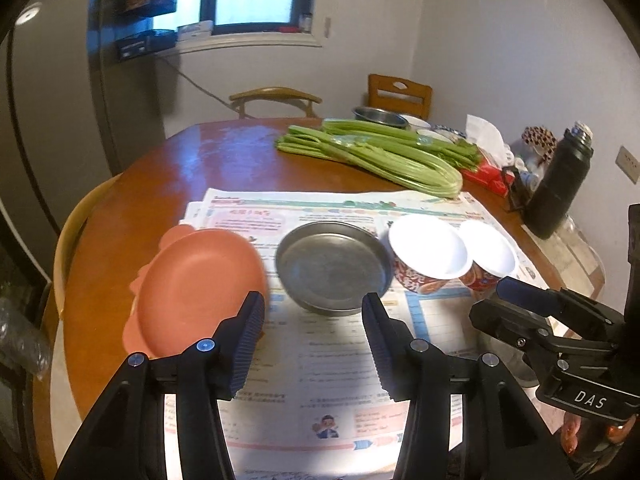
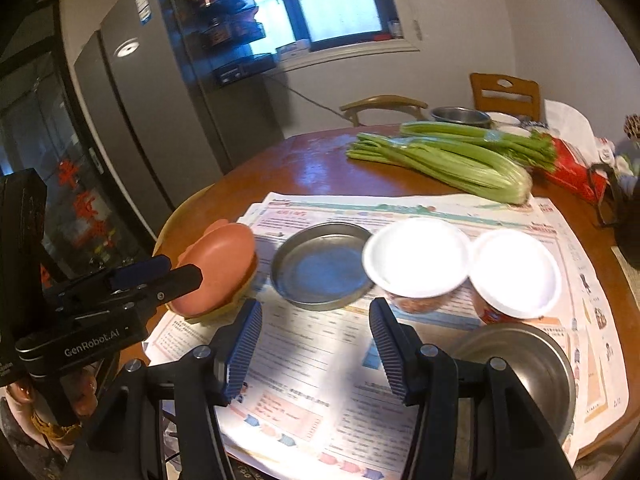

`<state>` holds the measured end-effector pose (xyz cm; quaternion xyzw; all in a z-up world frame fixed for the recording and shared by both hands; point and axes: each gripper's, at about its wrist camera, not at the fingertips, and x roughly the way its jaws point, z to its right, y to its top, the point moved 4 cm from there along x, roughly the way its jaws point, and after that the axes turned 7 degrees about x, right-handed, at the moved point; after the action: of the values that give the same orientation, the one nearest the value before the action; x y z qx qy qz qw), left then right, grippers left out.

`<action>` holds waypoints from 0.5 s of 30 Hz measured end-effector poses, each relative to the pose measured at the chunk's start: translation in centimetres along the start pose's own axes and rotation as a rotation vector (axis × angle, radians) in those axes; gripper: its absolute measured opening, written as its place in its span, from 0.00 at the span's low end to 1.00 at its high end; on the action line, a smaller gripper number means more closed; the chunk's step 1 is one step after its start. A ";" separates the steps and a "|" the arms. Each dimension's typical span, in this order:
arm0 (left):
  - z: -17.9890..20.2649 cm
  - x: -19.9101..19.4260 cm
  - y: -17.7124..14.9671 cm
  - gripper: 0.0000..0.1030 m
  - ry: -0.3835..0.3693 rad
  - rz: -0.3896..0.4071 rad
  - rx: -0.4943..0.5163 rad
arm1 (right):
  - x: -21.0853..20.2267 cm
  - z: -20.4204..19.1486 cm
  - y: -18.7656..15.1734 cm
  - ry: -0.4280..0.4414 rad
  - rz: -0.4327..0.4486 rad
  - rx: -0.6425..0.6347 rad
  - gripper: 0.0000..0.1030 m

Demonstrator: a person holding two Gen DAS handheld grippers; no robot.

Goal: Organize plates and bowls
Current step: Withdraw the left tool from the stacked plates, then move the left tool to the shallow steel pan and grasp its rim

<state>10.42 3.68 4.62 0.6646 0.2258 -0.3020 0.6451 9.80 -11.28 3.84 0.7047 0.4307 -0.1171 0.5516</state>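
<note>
On the newspaper a salmon-pink plate (image 1: 200,284) (image 2: 220,268) lies at the left, resting on a yellowish dish (image 2: 228,308). A shallow metal plate (image 1: 332,264) (image 2: 320,266) lies to its right. Further right stand two red-patterned bowls with white insides (image 1: 428,246) (image 1: 490,254) (image 2: 416,256) (image 2: 516,272). A steel bowl (image 2: 520,376) sits nearest, at the right. My left gripper (image 1: 313,304) is open above the paper, in front of the metal plate, with its left finger over the pink plate's rim. My right gripper (image 2: 316,308) is open too, holding nothing.
Celery stalks (image 1: 372,152) lie across the back of the round wooden table (image 1: 160,184). Behind them are a steel bowl (image 1: 380,116) and small dishes. A black flask (image 1: 560,188) and a red pack (image 1: 488,176) stand at the right. Chairs, a fridge (image 2: 160,120).
</note>
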 end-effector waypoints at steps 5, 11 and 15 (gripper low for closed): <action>0.6 0.9 1.3 0.51 0.001 -0.013 0.017 | -0.3 1.5 -0.2 -0.009 0.004 0.038 0.54; 0.8 2.1 2.8 0.51 0.005 -0.022 0.034 | -0.1 2.4 -0.4 -0.016 -0.001 0.061 0.54; 0.7 3.9 3.9 0.51 -0.026 -0.047 0.042 | 0.7 2.2 -0.6 -0.008 -0.019 0.066 0.54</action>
<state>15.78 2.39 4.75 0.6686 0.2264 -0.3305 0.6265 10.47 -12.89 2.13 0.7179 0.4311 -0.1391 0.5285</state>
